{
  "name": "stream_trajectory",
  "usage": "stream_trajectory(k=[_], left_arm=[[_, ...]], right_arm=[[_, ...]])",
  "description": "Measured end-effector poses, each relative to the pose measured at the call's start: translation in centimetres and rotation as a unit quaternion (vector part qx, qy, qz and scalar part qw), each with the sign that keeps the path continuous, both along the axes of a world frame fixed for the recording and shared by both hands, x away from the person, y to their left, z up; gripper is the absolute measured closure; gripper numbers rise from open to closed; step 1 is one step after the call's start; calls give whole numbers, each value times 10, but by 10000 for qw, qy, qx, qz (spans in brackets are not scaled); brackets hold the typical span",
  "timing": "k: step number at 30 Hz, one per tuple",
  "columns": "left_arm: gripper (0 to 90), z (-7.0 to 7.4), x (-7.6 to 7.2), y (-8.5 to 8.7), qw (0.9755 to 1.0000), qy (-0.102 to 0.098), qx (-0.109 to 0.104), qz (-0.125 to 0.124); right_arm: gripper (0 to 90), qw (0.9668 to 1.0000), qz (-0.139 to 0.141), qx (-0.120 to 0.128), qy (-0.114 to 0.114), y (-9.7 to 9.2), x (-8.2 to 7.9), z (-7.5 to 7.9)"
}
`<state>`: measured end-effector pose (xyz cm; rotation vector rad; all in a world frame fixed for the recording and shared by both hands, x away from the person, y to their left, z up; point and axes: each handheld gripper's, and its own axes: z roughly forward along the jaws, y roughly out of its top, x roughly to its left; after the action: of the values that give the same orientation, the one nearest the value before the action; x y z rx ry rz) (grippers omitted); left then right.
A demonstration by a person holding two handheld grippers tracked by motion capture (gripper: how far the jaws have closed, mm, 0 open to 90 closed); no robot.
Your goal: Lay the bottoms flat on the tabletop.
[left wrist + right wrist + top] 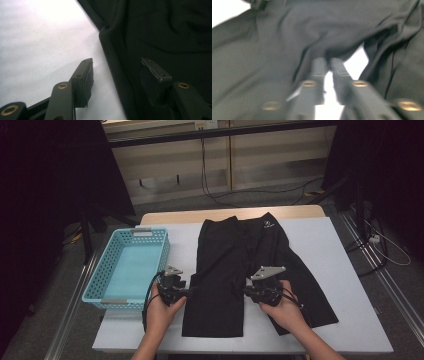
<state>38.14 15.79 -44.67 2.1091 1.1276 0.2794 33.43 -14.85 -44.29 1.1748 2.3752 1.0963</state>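
With the black shorts (250, 270) flat mid-table, my right gripper (327, 62) pinches a leg's inner edge; my left gripper (116, 67), spread astride the outer hem, should clamp before lifting together.

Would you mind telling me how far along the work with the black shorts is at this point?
Done: the black shorts lie spread flat on the white table. In hand: the right gripper looks pinched on a fold at the inner edge of one leg, while the left gripper stands open astride that leg's outer edge. Left: no fold has been made, and the blue basket beside them holds nothing.
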Motion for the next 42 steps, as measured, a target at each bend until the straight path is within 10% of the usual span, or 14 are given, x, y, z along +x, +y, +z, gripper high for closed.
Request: stream_trajectory(k=[4, 9, 23, 32, 37, 42], left_arm=[[421, 0, 0, -1, 10000, -50, 14, -16], [428, -1, 0, 0, 10000, -41, -13, 30], [541, -1, 0, 1, 9999, 114, 86, -61], [875, 0, -1, 1, 9978, 626, -183, -117], [897, 5, -4, 3, 9970, 758, -168, -21], [891, 7, -6, 6, 9976, 680, -117, 26]], right_arm=[[658, 9999, -64, -80, -37, 12, 5, -5], [881, 9999, 6, 36, 157, 15, 14, -14], [894, 9994, -45, -164, 291, -10, 2, -4], [691, 9996, -54, -287, -12, -4, -1, 0], [572, 9986, -72, -424, -295, 2, -5, 5], [489, 9969, 596, -149, -482, 21, -13, 8]])
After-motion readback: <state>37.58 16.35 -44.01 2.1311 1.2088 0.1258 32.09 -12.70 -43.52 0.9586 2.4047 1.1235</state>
